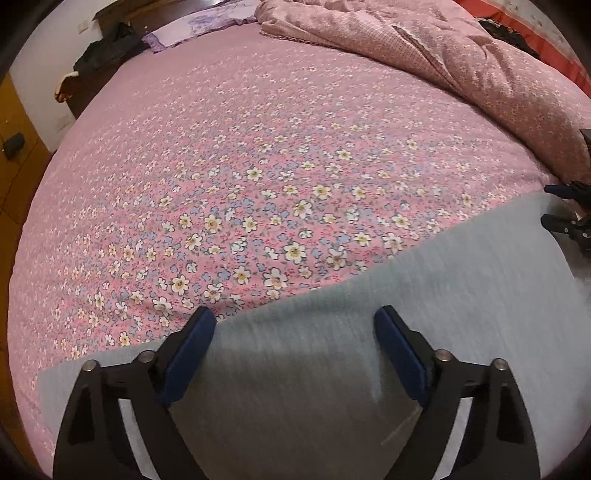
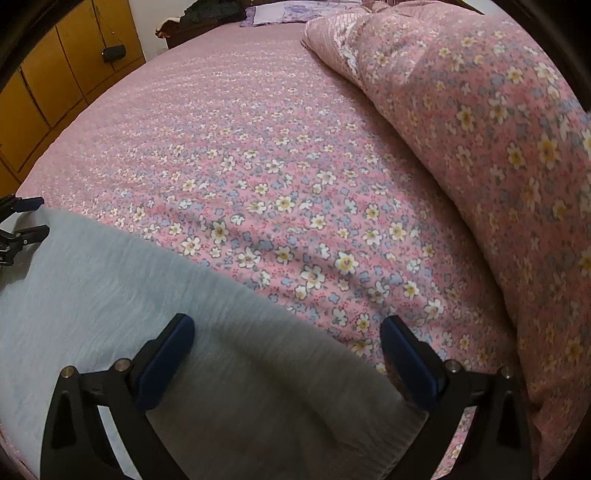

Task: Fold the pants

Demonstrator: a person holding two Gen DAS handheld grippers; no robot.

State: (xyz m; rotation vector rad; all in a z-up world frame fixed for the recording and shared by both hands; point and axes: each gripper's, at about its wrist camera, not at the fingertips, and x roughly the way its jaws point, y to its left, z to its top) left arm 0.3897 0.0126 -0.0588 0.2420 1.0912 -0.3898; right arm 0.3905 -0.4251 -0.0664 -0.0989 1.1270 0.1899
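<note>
Left gripper (image 1: 295, 325) spread over grey pants (image 1: 424, 314), right gripper (image 2: 288, 332) likewise

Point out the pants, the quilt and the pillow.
pants (image 1: 461, 295), left wrist view, on the flat grey cloth ahead of the fingers.
quilt (image 2: 480, 122), right wrist view, on its flowered top side.
pillow (image 1: 199, 24), left wrist view, on its purple cover.

Pants (image 1: 406, 332) are laid along the bed's (image 1: 221, 147) near edge. Quilt (image 2: 480, 129) is heaped at right, pillow (image 1: 199, 22) behind.
</note>
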